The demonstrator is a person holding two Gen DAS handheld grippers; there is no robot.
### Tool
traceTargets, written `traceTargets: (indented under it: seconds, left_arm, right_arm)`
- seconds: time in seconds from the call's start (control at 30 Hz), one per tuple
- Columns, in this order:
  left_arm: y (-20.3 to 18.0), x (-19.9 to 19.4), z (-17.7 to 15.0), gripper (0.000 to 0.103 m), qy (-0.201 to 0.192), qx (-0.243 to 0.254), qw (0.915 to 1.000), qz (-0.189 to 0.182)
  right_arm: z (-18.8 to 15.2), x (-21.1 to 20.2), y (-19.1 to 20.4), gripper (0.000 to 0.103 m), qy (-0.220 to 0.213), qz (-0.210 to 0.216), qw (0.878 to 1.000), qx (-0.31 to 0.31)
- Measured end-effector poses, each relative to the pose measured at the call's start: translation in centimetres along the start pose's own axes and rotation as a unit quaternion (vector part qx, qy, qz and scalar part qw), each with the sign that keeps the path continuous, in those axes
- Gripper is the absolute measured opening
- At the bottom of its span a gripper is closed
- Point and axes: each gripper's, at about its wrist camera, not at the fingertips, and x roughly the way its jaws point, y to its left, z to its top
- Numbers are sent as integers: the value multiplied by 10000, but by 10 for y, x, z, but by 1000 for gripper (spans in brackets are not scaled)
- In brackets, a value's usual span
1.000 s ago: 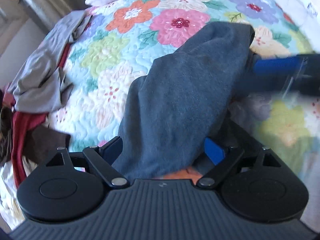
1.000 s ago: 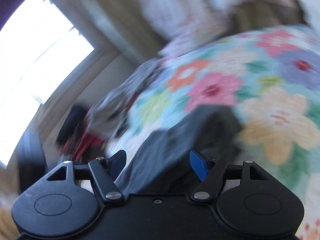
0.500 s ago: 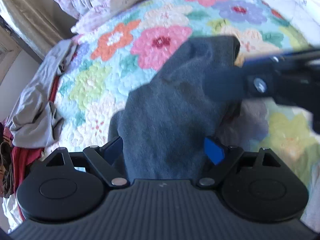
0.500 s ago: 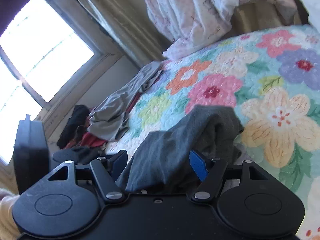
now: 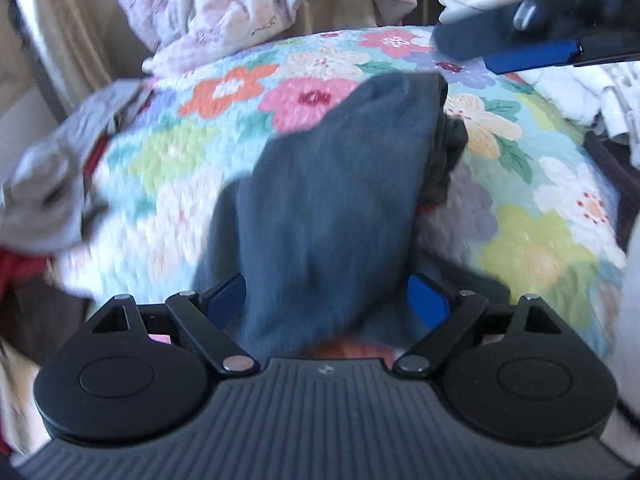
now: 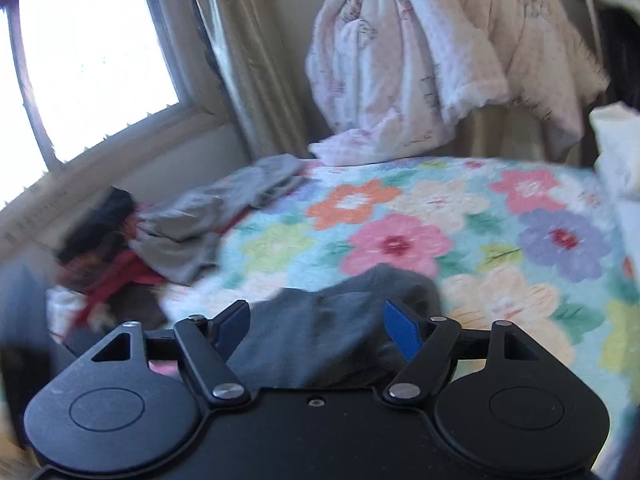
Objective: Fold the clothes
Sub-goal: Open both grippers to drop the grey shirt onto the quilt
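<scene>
Dark blue-grey garment point(image 5: 328, 200) lies in a long folded heap on the floral quilt point(image 5: 168, 160), its near end running between the wide-spread blue fingers of the left gripper point(image 5: 328, 300), which press on nothing. Rumpled grey clothes point(image 5: 48, 196) sit at the quilt's left edge; the right gripper point(image 5: 520, 44) hangs blurred at top right. From the right wrist, its jaws are opening over the garment's point(image 6: 340, 328) far end, gripping nothing. Pale bedding point(image 6: 420, 72) is heaped behind; motion blur smears the edges.
</scene>
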Motion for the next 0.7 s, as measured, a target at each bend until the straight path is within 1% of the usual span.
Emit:
traceTargets:
  seconds: [0.03, 0.07, 0.1, 0.13, 0.17, 0.27, 0.33, 0.37, 0.4, 0.43, 0.47, 0.5, 0.53, 0.57, 0.6, 0.63, 0.67, 0.7]
  left_arm:
    - [5, -3, -12, 89, -54, -146, 9999, -73]
    - [9, -2, -17, 89, -36, -180, 9998, -95]
    - [12, -1, -22, 89, -17, -213, 9997, -118]
    - [12, -1, -22, 89, -28, -88, 9999, -55]
    - [11, -3, -18, 89, -121, 38, 9999, 33]
    - [9, -6, -2, 89, -393, 127, 9991, -69]
    - [8, -6, 6, 90, -585, 149, 9979, -242]
    - [7, -3, 8, 91, -654, 224, 9972, -271]
    - [5, -1, 11, 91, -722, 299, 9965, -299]
    - [4, 5, 12, 91, -712, 369, 9964, -286]
    - [2, 10, 13, 91, -700, 439, 9962, -272]
    - [2, 14, 13, 86, -669, 436, 9964, -281]
    - [2, 18, 14, 75, -637, 432, 9966, -290]
    - [2, 21, 14, 41, -605, 429, 9968, -299]
    - [2, 25, 14, 15, -573, 426, 9970, -308]
    - [2, 29, 15, 10, -542, 423, 9971, -317]
    - [5, 30, 15, 9, -479, 291, 9975, -433]
    - [6, 28, 15, 9, -545, 273, 9969, -489]
  right_arm:
    - [-2, -4, 0, 79, 34, 226, 9997, 132]
    - [-4, -4, 1, 79, 153, 268, 9991, 301]
    - [-7, -2, 2, 79, 254, 220, 9988, 365]
    - [-9, 0, 6, 79, 392, 58, 9988, 293]
    - [-9, 2, 10, 79, 487, -154, 9986, 162]
    - [1, 6, 17, 77, 704, -704, 9938, -486]
    - [10, 7, 17, 71, 824, -964, 9876, -927]
    - [11, 9, 14, 69, 905, -987, 9852, -1068]
    - [12, 14, 10, 57, 1071, -980, 9824, -1176]
    - [13, 21, 5, 42, 1217, -977, 9806, -1182]
    - [14, 28, -1, 36, 1362, -974, 9787, -1185]
    - [15, 35, -7, 30, 1443, -955, 9788, -1099]
    - [15, 42, -12, 26, 1524, -936, 9787, -1012]
    - [16, 49, -18, 26, 1603, -919, 9784, -928]
    - [17, 54, -19, 26, 1604, -959, 9779, -938]
    - [18, 57, -19, 26, 1626, -932, 9779, -926]
    - [19, 58, -20, 27, 1654, -879, 9784, -875]
    - [18, 61, -19, 32, 1736, -831, 9776, -855]
